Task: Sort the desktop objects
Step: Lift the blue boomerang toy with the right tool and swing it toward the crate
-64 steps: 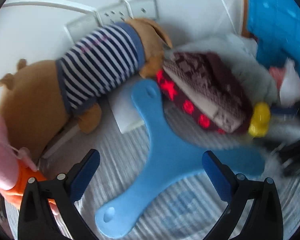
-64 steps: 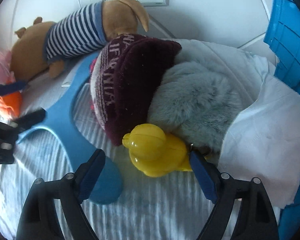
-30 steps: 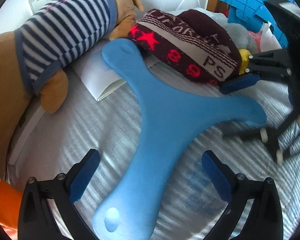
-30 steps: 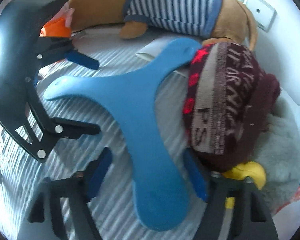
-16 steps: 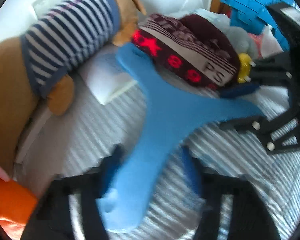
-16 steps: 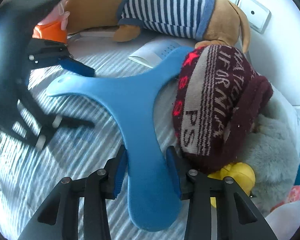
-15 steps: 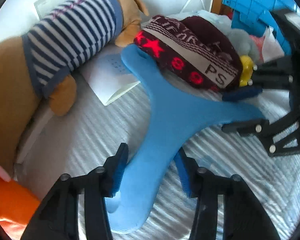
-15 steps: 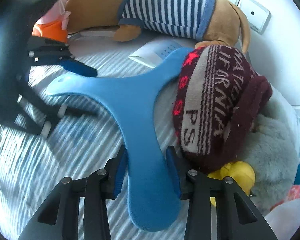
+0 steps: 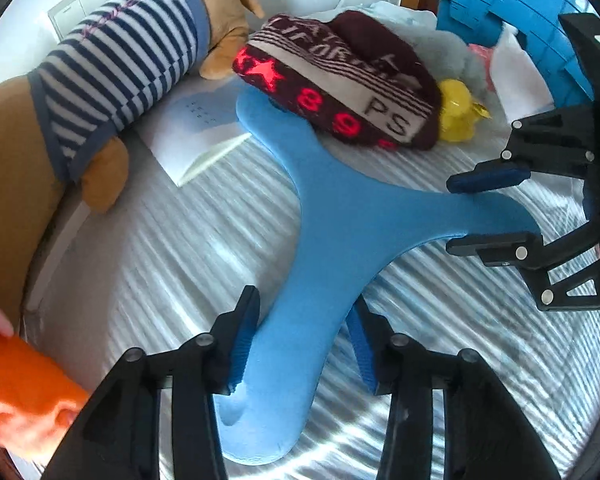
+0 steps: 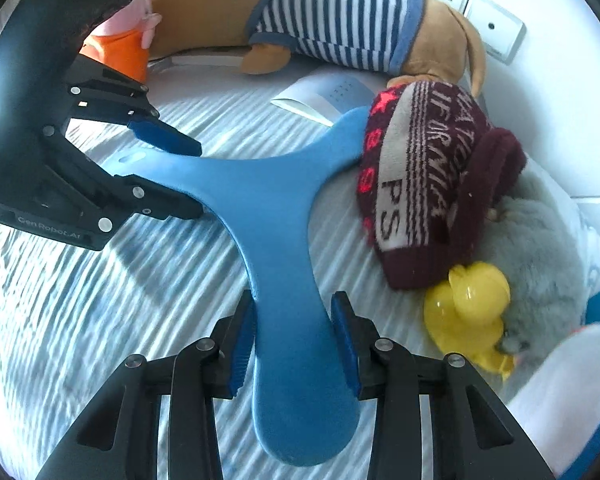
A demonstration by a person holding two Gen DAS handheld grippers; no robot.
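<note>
The left tongs (image 9: 302, 340) are closed onto one arm of the blue three-armed boomerang (image 9: 340, 216), its blue pads pressed against both edges of that arm. A second arm of the same boomerang is clamped by the right tongs (image 10: 294, 340) — the pads sit tight on either side of it. In the right wrist view the left tongs (image 10: 172, 172) are seen gripping the arm that points away to the left; in the left wrist view the right tongs (image 9: 488, 208) are seen on the arm pointing right.

The boomerang lies on a white striped cloth (image 9: 160, 260) that covers the surface. Its third arm is tucked under a maroon knit hat (image 9: 340, 92) bearing red numerals and the letters PS. A yellow rubber duck (image 10: 472, 316) rests just beside the hat, touching a grey furry item (image 10: 540, 248). A white booklet (image 9: 192, 136) lies near the third arm, partly under it. Beyond it a brown plush dog in a striped shirt (image 9: 116, 68) is stretched along the cloth's far edge, below wall sockets (image 10: 496, 28). A blue plastic basket (image 9: 512, 8) stands at the far right.
</note>
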